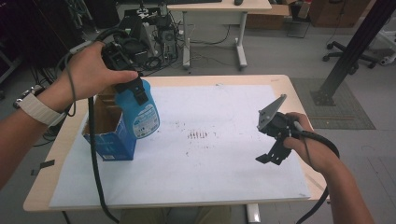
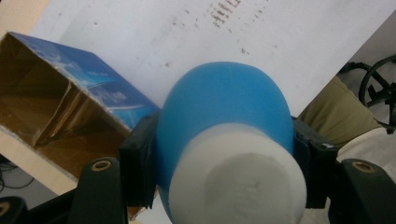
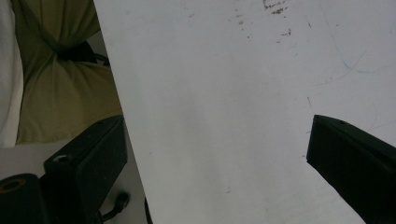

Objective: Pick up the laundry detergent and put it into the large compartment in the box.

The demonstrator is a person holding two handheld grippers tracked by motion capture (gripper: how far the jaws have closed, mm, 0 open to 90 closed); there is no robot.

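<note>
High view shows the left gripper (image 1: pixel 135 91) pinching the top of a blue bottle (image 1: pixel 142 112) that hangs tilted just right of the open blue box (image 1: pixel 109 140) on the left of the table (image 1: pixel 280 81), while the right gripper (image 1: pixel 271 156), jaws spread wide, hovers over the white sheet (image 1: pixel 219 163) on the near right.

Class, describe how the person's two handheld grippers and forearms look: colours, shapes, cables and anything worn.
Both are black two-jaw tools. The left gripper trails a thick black cable over the table's front edge. The right gripper carries a grey three-cornered plate on top, and its black cable loops past the wrist. The forearms are unsleeved; the left wrist wears a white ribbed band.
</note>
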